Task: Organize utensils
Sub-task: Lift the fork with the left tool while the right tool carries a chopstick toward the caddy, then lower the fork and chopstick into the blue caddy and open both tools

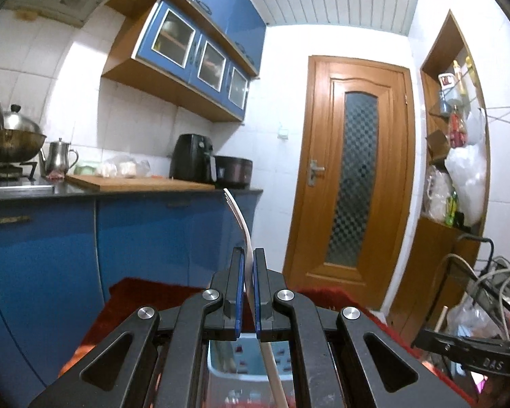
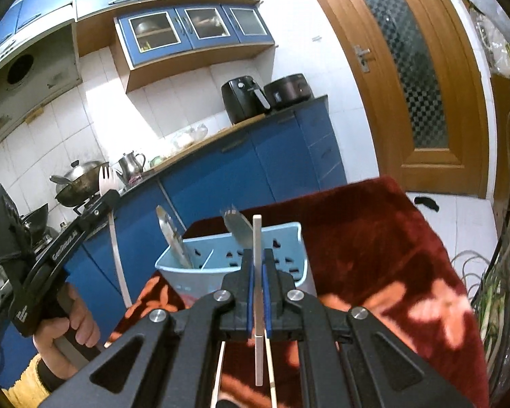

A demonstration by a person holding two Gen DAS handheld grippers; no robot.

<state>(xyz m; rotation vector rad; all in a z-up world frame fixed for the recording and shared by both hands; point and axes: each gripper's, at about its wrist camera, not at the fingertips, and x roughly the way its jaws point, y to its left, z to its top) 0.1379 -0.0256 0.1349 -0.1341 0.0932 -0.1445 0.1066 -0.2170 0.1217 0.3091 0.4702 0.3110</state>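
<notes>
A dark red plush cloth with pale orange flower shapes (image 2: 374,255) covers the table and fills the lower half of the right wrist view. On it, near centre, stands a light blue perforated plastic utensil holder with inner dividers (image 2: 289,238); a shiny metal spoon (image 2: 168,229) leans out of its compartment at ten o'clock, and a grey metal fork-like utensil (image 2: 236,226) rises from it at twelve o'clock, just behind the gripper tips. The left gripper (image 1: 248,255) has its jaws pressed narrow on a white plastic fork (image 1: 236,214), tines up toward twelve o'clock, handle running down past the pads. The right gripper (image 2: 257,255) clamps a flat, thin, pale grey utensil handle seen edge-on (image 2: 257,234), upright, above the holder. At eight o'clock in the right view a hand (image 2: 74,319) grips the left tool's handle.
</notes>
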